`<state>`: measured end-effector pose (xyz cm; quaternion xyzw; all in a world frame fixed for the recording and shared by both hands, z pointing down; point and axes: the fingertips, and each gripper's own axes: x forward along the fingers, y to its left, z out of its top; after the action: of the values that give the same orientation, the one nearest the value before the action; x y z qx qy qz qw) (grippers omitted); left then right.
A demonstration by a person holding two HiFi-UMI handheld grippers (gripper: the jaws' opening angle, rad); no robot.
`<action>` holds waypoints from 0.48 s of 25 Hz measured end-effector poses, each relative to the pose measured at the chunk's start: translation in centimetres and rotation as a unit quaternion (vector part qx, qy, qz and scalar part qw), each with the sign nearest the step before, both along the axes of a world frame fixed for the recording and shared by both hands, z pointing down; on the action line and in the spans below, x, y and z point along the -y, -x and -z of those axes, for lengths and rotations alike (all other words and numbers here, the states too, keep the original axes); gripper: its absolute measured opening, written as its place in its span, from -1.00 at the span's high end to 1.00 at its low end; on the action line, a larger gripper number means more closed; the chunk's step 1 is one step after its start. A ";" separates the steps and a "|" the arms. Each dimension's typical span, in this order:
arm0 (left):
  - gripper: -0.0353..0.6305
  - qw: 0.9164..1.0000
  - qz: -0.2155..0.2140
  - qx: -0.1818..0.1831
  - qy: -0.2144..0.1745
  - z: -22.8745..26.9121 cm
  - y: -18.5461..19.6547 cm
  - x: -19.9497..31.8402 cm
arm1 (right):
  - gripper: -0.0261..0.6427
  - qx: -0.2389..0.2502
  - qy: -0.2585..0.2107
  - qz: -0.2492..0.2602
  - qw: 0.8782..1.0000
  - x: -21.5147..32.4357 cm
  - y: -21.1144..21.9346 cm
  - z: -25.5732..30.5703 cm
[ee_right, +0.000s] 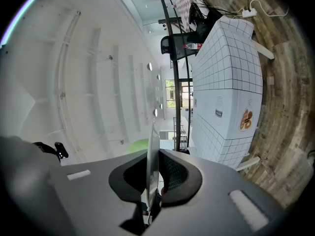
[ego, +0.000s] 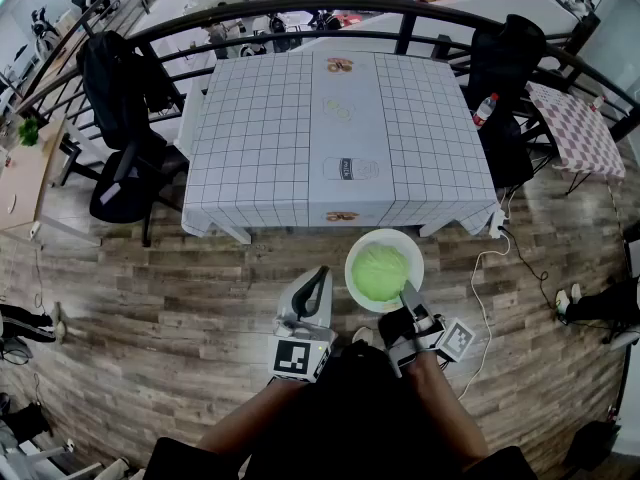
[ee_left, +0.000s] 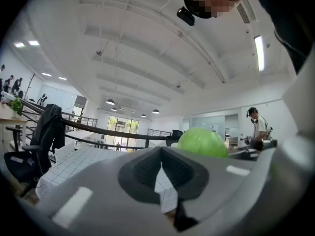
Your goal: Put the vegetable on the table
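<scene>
two grippers up, one loaded. right gripper (ego: pixel 405 294) is clamped on the near rim of a white plate (ego: pixel 353 266). in its own view the plate edge is pinched thin between the jaws. the vegetable (ego: pixel 380 273), a round pale green head, cabbage or lettuce by the look, sits on that plate just ahead of the right jaws. left gripper (ego: pixel 318 274) is closed on nothing, beside the plate's left side and not touching it. table (ego: pixel 250 138) with the grid cloth is straight ahead of both tools, apart from the plate, floor in between.

handling, my read: the head looks firm and fairly heavy for a one-sided rim pinch. it's round, so it'll roll if the plate tips. plate is stiff and smooth, likely slippery at the rim. safer hold: plate kept level, or left gripper added on the opposite rim.

hard to see: plate underside, how deep the rim sits in the pads, whether the head is loose or seated. right gripper view gives only a green sliver past the plate edge. left gripper view shows just the top of the head over its own housing.
</scene>
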<state>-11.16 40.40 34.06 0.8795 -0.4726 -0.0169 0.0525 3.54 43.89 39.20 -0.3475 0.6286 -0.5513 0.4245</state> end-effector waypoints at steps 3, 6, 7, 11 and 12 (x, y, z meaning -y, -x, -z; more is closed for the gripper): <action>0.87 1.000 -0.006 0.003 -0.008 0.7 -0.5 1.3 | 0.86 0.002 0.003 0.000 1.000 1.5 -0.4 0.0; 0.87 1.000 -0.004 0.005 -0.003 0.3 -0.4 0.0 | 0.86 0.004 0.005 0.001 1.000 0.1 -0.4 -0.5; 0.87 1.000 -0.004 0.006 -0.002 0.1 -0.5 -0.4 | 0.87 0.004 0.006 0.001 1.000 -0.2 -0.5 -0.7; 0.87 1.000 -0.002 0.008 -0.008 0.2 -0.8 -0.2 | 0.87 0.005 0.008 0.002 1.000 0.0 -1.0 -1.1; 0.87 1.000 -0.002 0.009 -0.007 0.2 -0.9 -0.1 | 0.87 0.002 0.007 0.002 1.000 0.1 -1.2 -1.0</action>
<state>-10.27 40.55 33.86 0.8808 -0.4715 -0.0121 0.0419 4.72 43.84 40.24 -0.3476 0.6245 -0.5576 0.4223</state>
